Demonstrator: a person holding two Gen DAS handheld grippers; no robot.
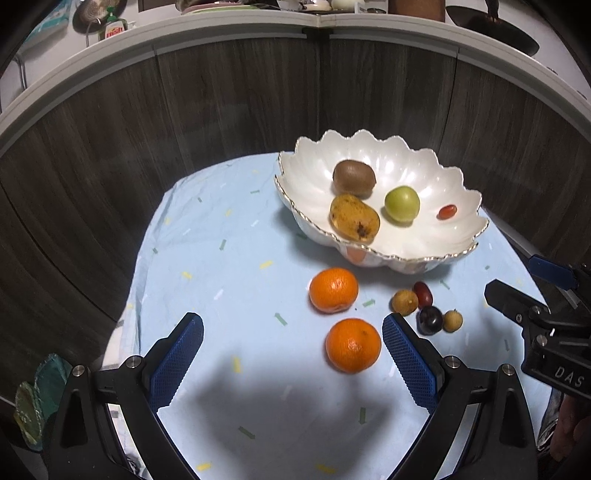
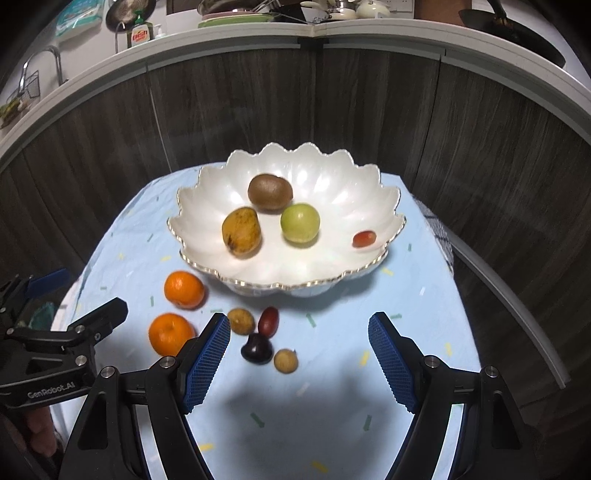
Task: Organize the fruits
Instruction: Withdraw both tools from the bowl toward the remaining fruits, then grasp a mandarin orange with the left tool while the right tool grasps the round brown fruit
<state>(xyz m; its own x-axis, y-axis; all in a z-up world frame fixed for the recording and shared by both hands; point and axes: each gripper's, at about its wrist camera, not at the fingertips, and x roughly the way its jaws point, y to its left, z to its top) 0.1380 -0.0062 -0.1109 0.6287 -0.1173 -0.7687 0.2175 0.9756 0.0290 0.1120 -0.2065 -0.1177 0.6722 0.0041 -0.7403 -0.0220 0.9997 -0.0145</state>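
Observation:
A white scalloped bowl (image 1: 443, 173) (image 2: 332, 184) holds a kiwi (image 1: 354, 177), a mango (image 1: 354, 218), a green fruit (image 1: 402, 203) and a small red fruit (image 1: 447, 211). On the blue cloth in front lie two oranges (image 1: 333, 290) (image 1: 353, 345), two tan longans (image 2: 240, 321) (image 2: 285, 360), a red grape (image 2: 268, 321) and a dark plum (image 2: 257, 348). My left gripper (image 1: 293, 325) is open above the cloth, the nearer orange just inside its right finger. My right gripper (image 2: 299, 325) is open, the small fruits between its fingers and apart from the pads.
The cloth covers a small round table (image 1: 207, 258) before dark wood panels (image 1: 229, 103). A white counter (image 2: 258, 33) above carries dishes and a soap bottle. A green object (image 1: 37, 398) sits low at left. A checked towel (image 2: 439, 236) hangs off the right edge.

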